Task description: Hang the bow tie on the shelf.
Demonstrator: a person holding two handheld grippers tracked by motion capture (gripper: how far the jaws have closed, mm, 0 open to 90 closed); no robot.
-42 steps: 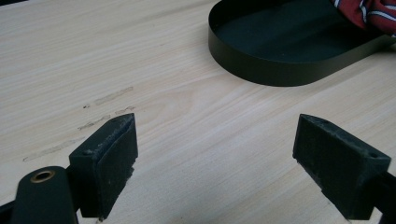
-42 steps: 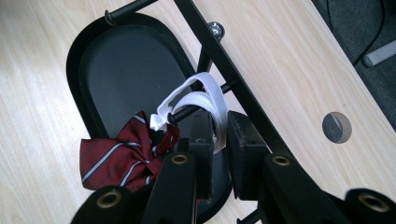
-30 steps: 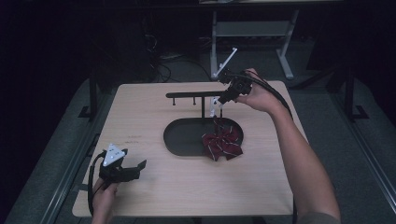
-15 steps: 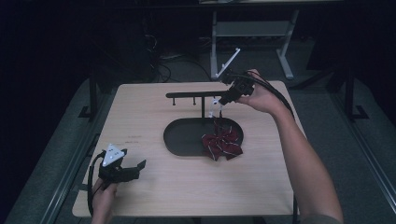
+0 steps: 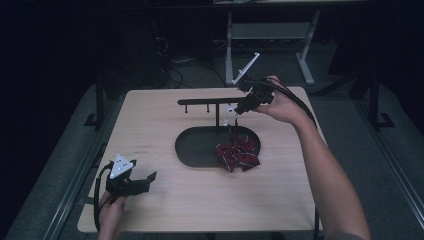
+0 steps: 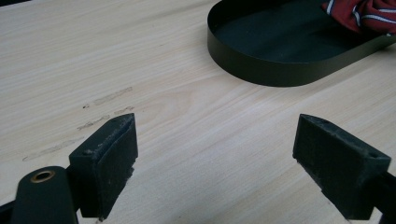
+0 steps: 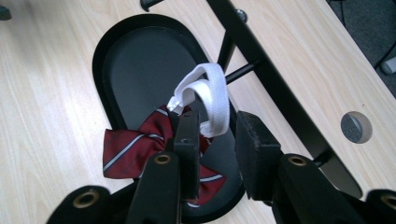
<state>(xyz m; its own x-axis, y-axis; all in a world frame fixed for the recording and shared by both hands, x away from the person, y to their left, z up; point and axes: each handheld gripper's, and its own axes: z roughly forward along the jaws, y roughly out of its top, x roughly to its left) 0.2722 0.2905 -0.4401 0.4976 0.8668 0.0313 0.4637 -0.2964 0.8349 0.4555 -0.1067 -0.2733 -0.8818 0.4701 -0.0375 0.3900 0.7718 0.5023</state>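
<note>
A dark red striped bow tie [image 5: 239, 152] lies at the right end of the black oval tray [image 5: 192, 150]. Its white strap [image 7: 210, 88] rises in a loop to a peg of the black rack [image 7: 280, 93]. My right gripper [image 7: 217, 126] hovers just under the rack bar [image 5: 205, 101]. Its jaws stand a little apart with the strap's lower end running between them, so it is open. My left gripper [image 5: 150, 177] rests wide open on the table's near left. In the left gripper view [image 6: 217, 123] nothing lies between its fingers, and the tray [image 6: 261, 70] and bow tie [image 6: 359, 14] lie beyond.
The rack's post rises from the far rim of the tray [image 7: 135, 60]. Bare wooden tabletop [image 5: 150, 125] spreads left of the tray and along the front edge. A metal stand [image 5: 270, 35] is on the floor behind the table.
My right gripper has edged slightly to the right under the rack bar, the strap staying by the peg. The left gripper has not moved.
</note>
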